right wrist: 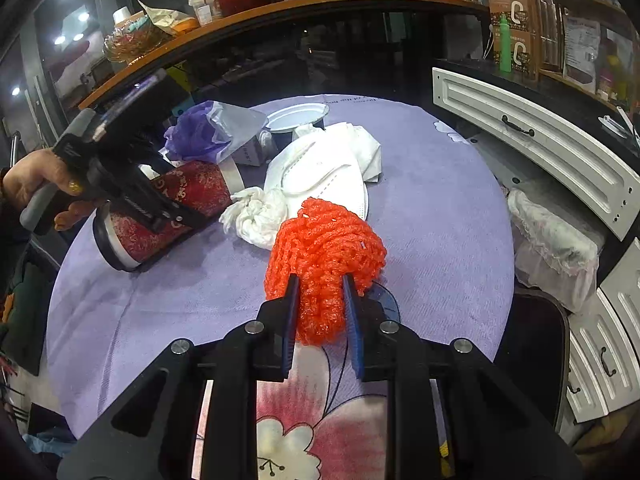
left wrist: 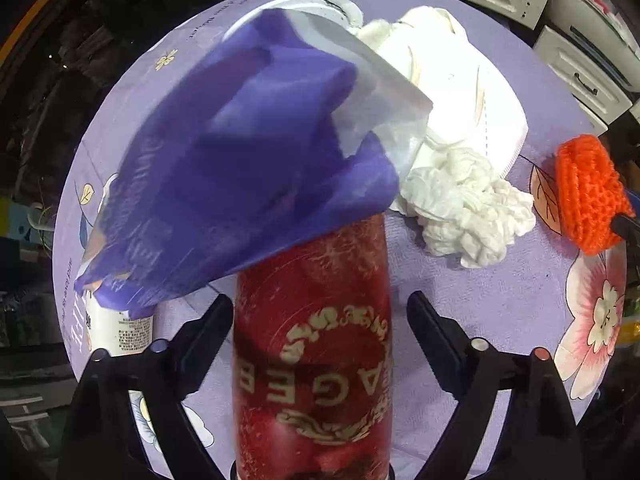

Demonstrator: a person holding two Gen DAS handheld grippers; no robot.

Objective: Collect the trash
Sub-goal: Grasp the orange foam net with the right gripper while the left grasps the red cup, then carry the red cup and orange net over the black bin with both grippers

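Orange foam net pinched in right claw; left claw agape astride red can.

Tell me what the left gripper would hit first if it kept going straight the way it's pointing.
Most likely the red can: it lies between the left gripper's open fingers, not yet pinched, with the purple tablecloth beneath.

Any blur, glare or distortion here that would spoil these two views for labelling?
Left wrist view: purple bag smeared by motion blur, red canister soft, white mask blown out by glare. Right wrist view: sharp on the orange foam net; fisheye bends the white cabinet; ceiling lights reflect at upper left.
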